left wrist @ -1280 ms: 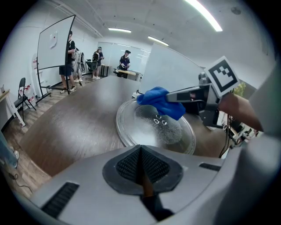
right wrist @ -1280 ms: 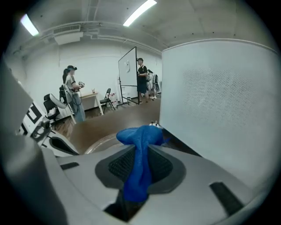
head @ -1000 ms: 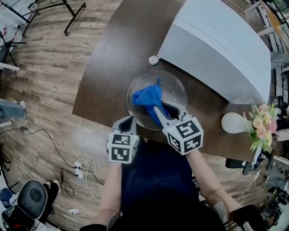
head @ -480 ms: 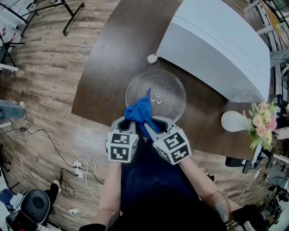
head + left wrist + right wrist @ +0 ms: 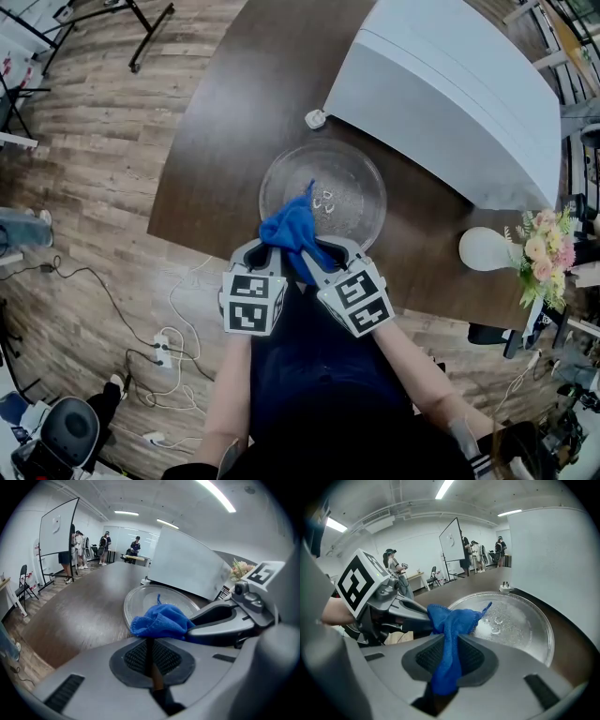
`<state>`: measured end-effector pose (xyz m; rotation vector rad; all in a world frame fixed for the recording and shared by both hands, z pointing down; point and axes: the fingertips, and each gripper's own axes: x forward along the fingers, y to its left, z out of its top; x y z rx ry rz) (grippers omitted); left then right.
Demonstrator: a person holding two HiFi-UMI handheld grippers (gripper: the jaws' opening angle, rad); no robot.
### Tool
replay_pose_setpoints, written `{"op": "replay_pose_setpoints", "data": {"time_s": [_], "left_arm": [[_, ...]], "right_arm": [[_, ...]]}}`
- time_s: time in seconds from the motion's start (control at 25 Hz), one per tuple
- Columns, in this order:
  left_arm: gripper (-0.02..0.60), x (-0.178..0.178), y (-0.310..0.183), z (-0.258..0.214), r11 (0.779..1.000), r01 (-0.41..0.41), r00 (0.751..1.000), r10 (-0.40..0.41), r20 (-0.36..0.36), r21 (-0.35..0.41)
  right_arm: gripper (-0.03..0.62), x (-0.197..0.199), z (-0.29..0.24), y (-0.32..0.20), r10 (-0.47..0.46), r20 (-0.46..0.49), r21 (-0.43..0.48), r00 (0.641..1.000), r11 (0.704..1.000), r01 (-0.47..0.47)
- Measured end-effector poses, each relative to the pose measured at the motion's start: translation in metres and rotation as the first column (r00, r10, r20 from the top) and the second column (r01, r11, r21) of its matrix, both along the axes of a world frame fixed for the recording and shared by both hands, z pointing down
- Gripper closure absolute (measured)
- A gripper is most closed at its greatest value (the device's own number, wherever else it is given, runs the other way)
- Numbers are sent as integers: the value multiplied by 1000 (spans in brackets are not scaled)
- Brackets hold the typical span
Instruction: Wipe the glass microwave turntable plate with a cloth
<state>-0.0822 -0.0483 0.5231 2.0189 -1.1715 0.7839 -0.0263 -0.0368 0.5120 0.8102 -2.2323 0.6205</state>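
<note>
My right claw (image 5: pixel 447 644) is clamped on the blue cloth (image 5: pixel 289 232) at the 7 o'clock rim of the glass plate (image 5: pixel 352 187). My left claw (image 5: pixel 150 651) is closed and empty. I judge wiping is unfinished.

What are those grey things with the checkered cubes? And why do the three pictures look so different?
They are hand-held grabbers; a person holds one in each hand. One picture comes from a camera on the person's head, looking down. The other two come from cameras riding on each grabber. On the brown table lies a round glass plate, with a big white box behind it. The right gripper pinches a blue cloth over the plate's near edge. The left gripper, beside it, has its jaws closed on nothing.
</note>
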Motion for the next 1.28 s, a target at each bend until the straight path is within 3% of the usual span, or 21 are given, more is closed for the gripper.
{"op": "replay_pose_setpoints", "data": {"time_s": [0.6,1.28], "left_arm": [[578,-1,0,0,1000,-4,1000,4,5,4],[578,0,1,0,1000,1,1000,-1,1,6]], "right_arm": [[523,45,3,-33,117,-65,33,991,993,-115],[523,85,2,-86,188,-124,104,974,979,-176]]}}
